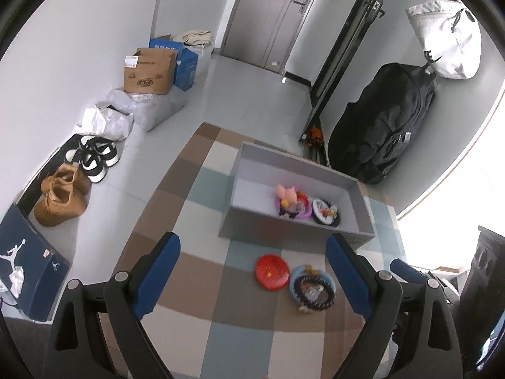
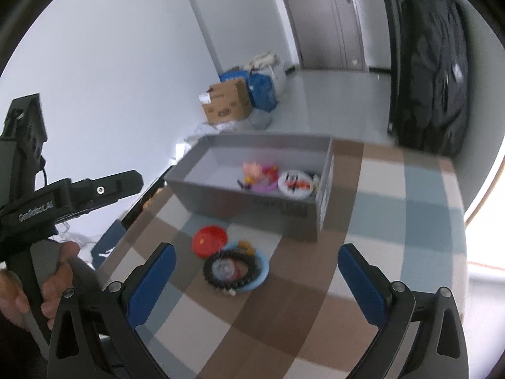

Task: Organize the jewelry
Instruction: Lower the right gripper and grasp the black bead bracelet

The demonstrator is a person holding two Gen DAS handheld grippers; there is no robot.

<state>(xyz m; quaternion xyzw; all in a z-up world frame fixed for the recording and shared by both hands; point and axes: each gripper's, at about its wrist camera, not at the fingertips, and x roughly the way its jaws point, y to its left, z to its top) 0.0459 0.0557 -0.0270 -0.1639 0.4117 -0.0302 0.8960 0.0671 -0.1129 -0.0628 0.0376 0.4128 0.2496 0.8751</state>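
Note:
A grey open box (image 1: 252, 170) (image 2: 240, 203) stands on a checkered table. Inside it lie a purple dish with pink and yellow trinkets (image 1: 292, 203) (image 2: 260, 173) and a white dish with dark beads (image 1: 325, 211) (image 2: 295, 183). In front of the box lie a red round lid (image 1: 272, 271) (image 2: 210, 240) and a blue dish (image 1: 311, 289) (image 2: 257, 279) holding a black bead bracelet (image 2: 232, 271). My left gripper (image 1: 252, 281) is open and empty above the table, short of the red lid. My right gripper (image 2: 257, 284) is open and empty, with the blue dish between its fingers in view.
Shoes (image 1: 63, 195), a blue shoebox (image 1: 28, 265), cardboard boxes (image 1: 150, 71) and plastic bags (image 1: 120, 117) line the left wall. A black bag (image 1: 382, 120) and a white bag (image 1: 448, 38) stand at the right. The hand holding the left gripper (image 2: 47, 202) shows at the left of the right wrist view.

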